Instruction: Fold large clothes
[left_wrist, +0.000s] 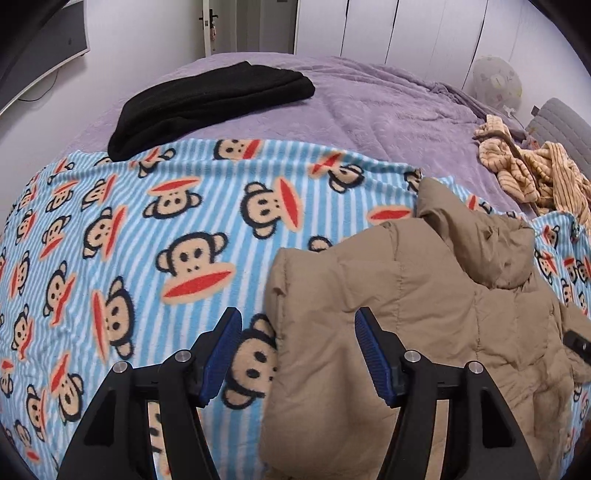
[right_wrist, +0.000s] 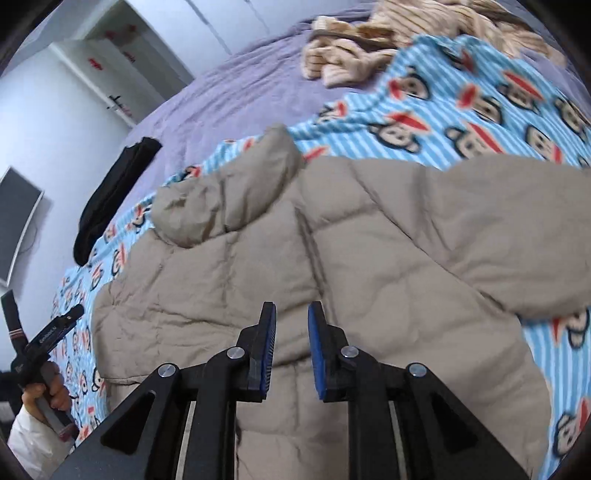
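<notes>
Left wrist view:
Left gripper (left_wrist: 298, 354): fingers spread, nothing between the pads, above the jacket's left edge.
Jacket (left_wrist: 424, 325): tan, puffy, lower right of frame, lying on the monkey-print blanket (left_wrist: 129, 229).
Black garment (left_wrist: 210, 107): upper left, on the purple bed (left_wrist: 369, 110).
Striped clothes (left_wrist: 532, 173): right edge.

Right wrist view:
Right gripper (right_wrist: 291, 350): fingers narrowly parted, gripping nothing, over the jacket (right_wrist: 295, 258) at frame centre.
Person's hand (right_wrist: 50, 400): lower left, holding the other gripper's handle.
</notes>
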